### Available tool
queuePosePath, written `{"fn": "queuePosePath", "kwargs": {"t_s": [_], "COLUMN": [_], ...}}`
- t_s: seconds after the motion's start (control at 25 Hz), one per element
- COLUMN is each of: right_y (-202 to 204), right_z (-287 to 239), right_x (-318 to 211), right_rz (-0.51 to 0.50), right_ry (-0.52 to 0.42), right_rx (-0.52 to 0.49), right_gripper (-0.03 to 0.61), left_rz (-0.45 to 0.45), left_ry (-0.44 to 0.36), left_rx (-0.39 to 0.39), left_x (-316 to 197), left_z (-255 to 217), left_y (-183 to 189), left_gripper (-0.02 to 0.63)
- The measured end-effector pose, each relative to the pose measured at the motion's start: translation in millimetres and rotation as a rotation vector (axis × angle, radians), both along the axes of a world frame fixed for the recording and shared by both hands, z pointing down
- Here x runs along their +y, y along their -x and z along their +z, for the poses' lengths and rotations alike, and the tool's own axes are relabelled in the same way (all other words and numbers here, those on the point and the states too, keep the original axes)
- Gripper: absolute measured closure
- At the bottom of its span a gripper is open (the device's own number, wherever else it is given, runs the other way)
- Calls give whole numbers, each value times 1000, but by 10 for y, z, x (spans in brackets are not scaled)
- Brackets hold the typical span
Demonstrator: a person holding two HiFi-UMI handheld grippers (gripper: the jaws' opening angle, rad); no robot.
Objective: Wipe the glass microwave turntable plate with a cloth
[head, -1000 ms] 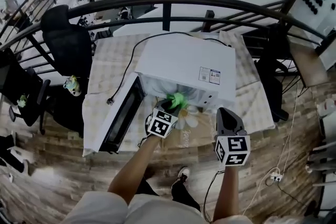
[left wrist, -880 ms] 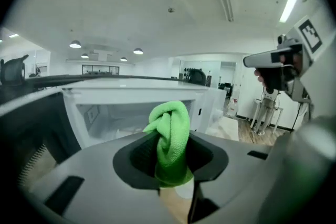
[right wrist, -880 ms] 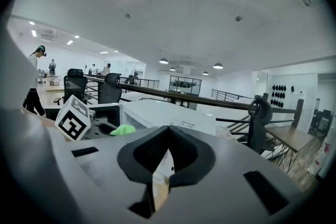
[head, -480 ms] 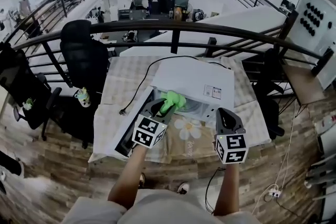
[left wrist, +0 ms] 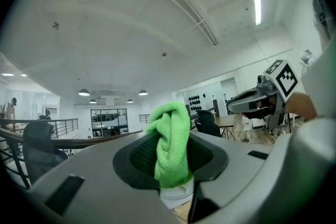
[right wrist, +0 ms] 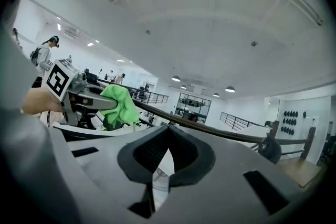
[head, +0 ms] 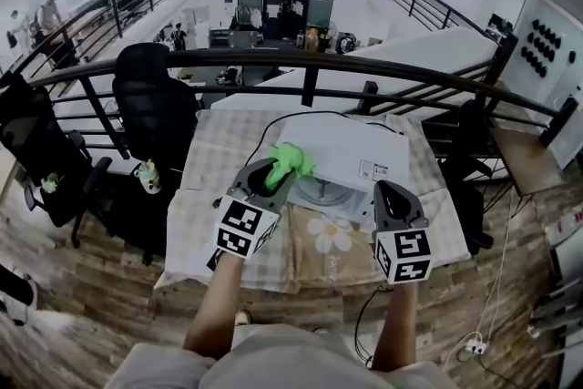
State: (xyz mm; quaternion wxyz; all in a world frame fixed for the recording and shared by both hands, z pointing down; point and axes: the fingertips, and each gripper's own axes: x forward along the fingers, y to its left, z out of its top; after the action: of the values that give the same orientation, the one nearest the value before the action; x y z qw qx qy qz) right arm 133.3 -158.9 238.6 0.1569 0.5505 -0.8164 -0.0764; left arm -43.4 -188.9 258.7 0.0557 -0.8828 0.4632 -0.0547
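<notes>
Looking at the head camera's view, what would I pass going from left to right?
Black office chair → left gripper, clamping a green cloth → daisy print on the tablecloth → right gripper, holding nothing.

both forearms are bare and reach forward from the bottom of the head view. left forearm (head: 217, 310) leans in toward centre, right forearm (head: 394, 328) runs nearly straight up the frame. left gripper (head: 271, 173) tilts toward the right side, jaws clamped on a bunched green cloth (head: 291, 160) that sticks out past the tips. right gripper (head: 389, 193) sits beside it but well apart, jaws closed tip to tip with nothing between them. both grippers point forward and upward, with their marker cubes facing the head camera.
</notes>
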Motion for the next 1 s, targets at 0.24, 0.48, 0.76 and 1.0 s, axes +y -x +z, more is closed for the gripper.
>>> {"fn": "queuePosePath", "kwargs": {"t_s": [0.24,0.48,0.76,1.0], "right_y": [114,180,203,257], "right_z": [-103,-108,-85,-68], "right_x": [-18,-29,-44,-61], "right_rz": [-19,-33,-30,-32], "right_ry": [-11,-13,-7,0], "right_rx": [30,44,52,58], "right_gripper": [566,566,566,566], "left_rz": [4,8,13,12], "left_ry": [-23,-23,-11,-1], "left_rx": [-4,-12,-14,-19], "left_x": [19,3,-11,-30], "left_z": [-88,-99,-60,-23], "left_y": [31,44,40,77], "left_gripper": [483,483,483,483]}}
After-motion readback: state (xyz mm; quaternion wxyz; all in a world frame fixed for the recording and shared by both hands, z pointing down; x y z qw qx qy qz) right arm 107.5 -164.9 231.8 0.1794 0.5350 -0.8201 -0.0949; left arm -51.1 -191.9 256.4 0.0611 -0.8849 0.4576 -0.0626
